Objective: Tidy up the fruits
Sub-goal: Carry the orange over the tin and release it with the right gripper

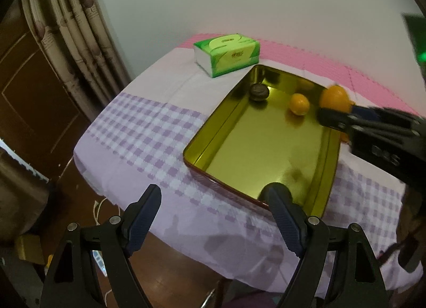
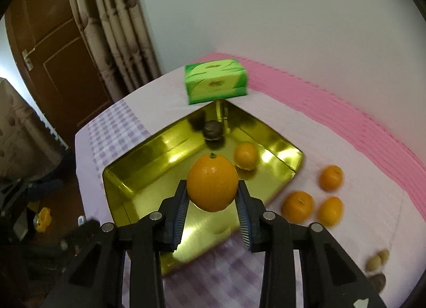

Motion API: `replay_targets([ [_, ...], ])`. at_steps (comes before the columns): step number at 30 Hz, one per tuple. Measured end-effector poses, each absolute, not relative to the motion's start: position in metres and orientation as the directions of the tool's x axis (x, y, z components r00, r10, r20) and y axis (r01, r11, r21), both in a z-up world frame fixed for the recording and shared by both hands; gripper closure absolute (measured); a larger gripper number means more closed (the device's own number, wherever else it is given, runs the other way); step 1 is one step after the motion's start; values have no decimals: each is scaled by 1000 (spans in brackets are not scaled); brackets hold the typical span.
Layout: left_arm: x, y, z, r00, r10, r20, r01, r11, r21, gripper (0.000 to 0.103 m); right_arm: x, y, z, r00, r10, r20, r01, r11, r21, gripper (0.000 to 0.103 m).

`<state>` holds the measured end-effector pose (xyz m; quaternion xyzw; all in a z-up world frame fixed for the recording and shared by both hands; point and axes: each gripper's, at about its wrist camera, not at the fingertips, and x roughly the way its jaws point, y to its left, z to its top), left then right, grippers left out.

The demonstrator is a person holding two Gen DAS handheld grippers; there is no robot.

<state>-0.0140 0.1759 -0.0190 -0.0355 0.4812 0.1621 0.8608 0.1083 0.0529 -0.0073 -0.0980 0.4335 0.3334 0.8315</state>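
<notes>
Orange and round, the fruit [image 2: 212, 183] sits clamped between the two blue ribbed pads [image 2: 181, 213] of the right gripper [image 2: 212, 217], held by its sides above the gold tin tray [image 2: 127, 191]. To do this step well, I think it is better to lower the orange close to the tray floor before the jaws open, and to choose a bare part of the floor, away from the small orange [image 2: 246, 155] and the dark round fruit [image 2: 212, 129] already inside, so it does not roll. The right gripper reaches in over the tray's near side, pointing slightly downward. The left gripper [image 1: 213, 212] hovers wide and empty at the tray's near edge. Three more oranges [image 2: 297, 206] wait on the tablecloth [image 2: 111, 121] beside the tray.
</notes>
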Motion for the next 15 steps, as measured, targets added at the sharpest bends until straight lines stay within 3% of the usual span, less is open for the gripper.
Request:
replay_targets([
  [15,-11,197,-22,453,268,-850,-367,925,96,16,142,118,-49,267,420,-868,-656,739,156,71],
])
